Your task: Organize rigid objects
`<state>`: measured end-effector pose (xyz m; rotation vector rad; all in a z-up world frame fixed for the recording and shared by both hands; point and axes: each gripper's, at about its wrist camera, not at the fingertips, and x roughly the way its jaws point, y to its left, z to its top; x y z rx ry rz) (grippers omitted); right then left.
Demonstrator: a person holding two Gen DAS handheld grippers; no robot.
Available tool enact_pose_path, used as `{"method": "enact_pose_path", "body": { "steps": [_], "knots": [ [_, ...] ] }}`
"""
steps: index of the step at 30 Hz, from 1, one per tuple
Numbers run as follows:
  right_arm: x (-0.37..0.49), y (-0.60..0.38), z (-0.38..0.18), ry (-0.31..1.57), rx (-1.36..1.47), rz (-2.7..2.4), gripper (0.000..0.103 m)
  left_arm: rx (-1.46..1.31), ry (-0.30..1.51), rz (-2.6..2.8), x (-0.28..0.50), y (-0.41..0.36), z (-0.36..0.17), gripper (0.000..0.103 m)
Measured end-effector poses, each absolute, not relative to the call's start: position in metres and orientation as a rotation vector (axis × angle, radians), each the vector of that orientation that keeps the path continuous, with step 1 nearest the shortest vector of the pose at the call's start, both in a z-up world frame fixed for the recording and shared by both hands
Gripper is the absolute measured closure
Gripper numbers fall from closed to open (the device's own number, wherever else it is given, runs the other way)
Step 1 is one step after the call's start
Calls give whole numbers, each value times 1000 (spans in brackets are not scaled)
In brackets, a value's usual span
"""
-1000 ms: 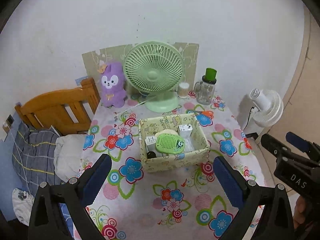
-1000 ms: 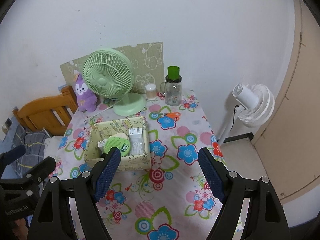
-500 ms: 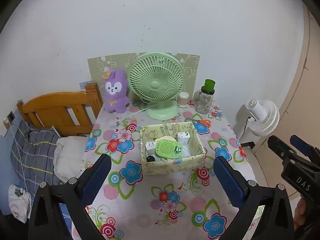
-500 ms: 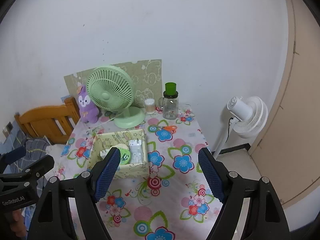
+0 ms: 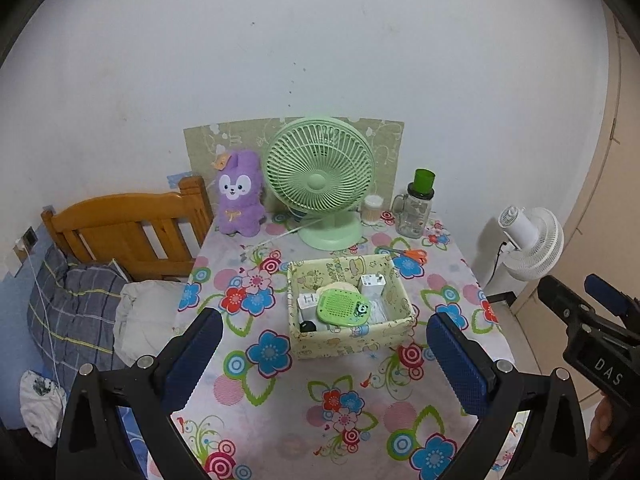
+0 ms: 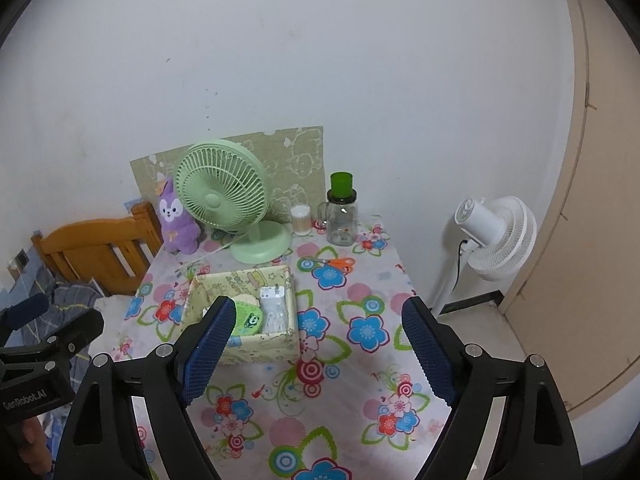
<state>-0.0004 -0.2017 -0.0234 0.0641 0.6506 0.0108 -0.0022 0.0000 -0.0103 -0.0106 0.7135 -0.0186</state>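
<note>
A pale yellow patterned box (image 5: 394,330) (image 6: 264,347) stands in the middle of the flowered table (image 5: 280,408) (image 6: 360,368). In it lie a green round device (image 5: 340,307) (image 6: 247,319), white chargers (image 5: 373,283) (image 6: 273,298) and a small black object (image 5: 308,326). My left gripper (image 5: 322,354) is open and empty, held well back above the table's near part. My right gripper (image 6: 318,346) is open and empty, also high and back from the box. Orange scissors (image 5: 412,255) (image 6: 340,263) lie behind the box.
At the table's back stand a green desk fan (image 5: 320,184) (image 6: 224,200), a purple plush rabbit (image 5: 240,196) (image 6: 176,220), a small jar (image 5: 373,209) (image 6: 301,220) and a green-lidded glass mug (image 5: 418,208) (image 6: 342,216). A wooden bed headboard (image 5: 120,224) is left, a white floor fan (image 5: 532,240) (image 6: 496,236) right.
Both grippers have drawn back and up from the table, so the box and the objects look smaller and farther. Both stay open and empty.
</note>
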Motion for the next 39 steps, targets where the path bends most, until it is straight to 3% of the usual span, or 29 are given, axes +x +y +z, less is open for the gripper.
{"method": "enact_pose_path", "body": {
  "steps": [27,39],
  "knots": [
    [-4,-195,-27,649,73,21,12,-9,715,-3,-4,5,-12,0],
    [-7,-194,-24,653,71,9,5,-8,721,-4,-7,6,-12,0]
  ]
}}
